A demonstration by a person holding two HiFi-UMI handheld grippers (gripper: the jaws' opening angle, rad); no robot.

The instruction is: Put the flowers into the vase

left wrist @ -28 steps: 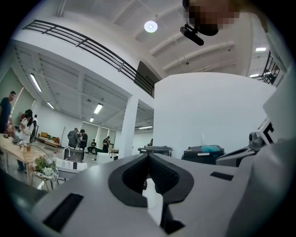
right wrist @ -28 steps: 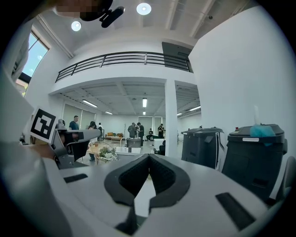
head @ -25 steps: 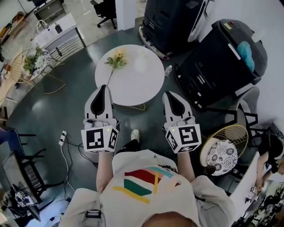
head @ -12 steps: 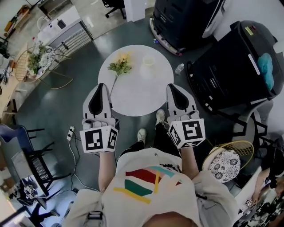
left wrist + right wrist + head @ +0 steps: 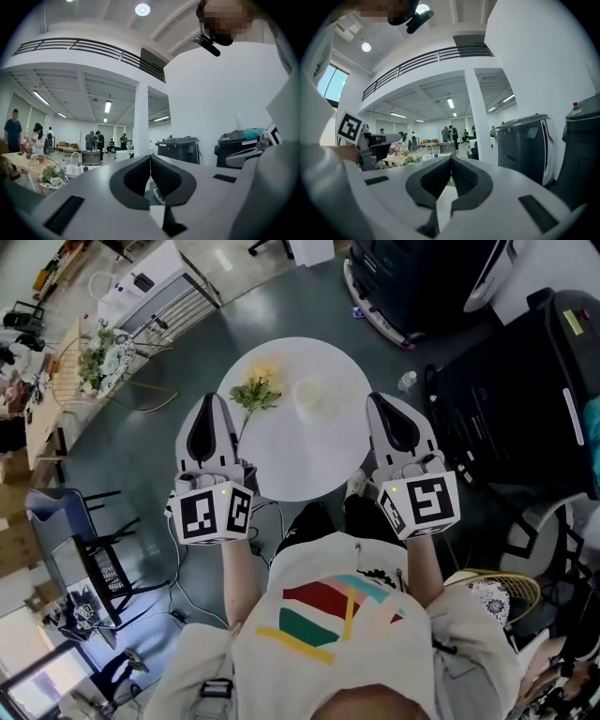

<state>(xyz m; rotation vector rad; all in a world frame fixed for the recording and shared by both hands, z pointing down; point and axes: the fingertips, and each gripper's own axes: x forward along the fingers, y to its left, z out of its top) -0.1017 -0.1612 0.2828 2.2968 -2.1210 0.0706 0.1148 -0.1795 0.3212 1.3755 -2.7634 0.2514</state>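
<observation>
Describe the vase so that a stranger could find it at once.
Find the round white table on the dark floor. Two things are on it: the green flowers lie on the left, and the vase stands right of them, pale, almost the table's colour.

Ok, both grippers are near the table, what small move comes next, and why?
Probably open the left gripper and ease it toward the flower stem: it and the right gripper are shut and empty, and the flower lies flat on the table on the left gripper's side, beside the vase.
</observation>
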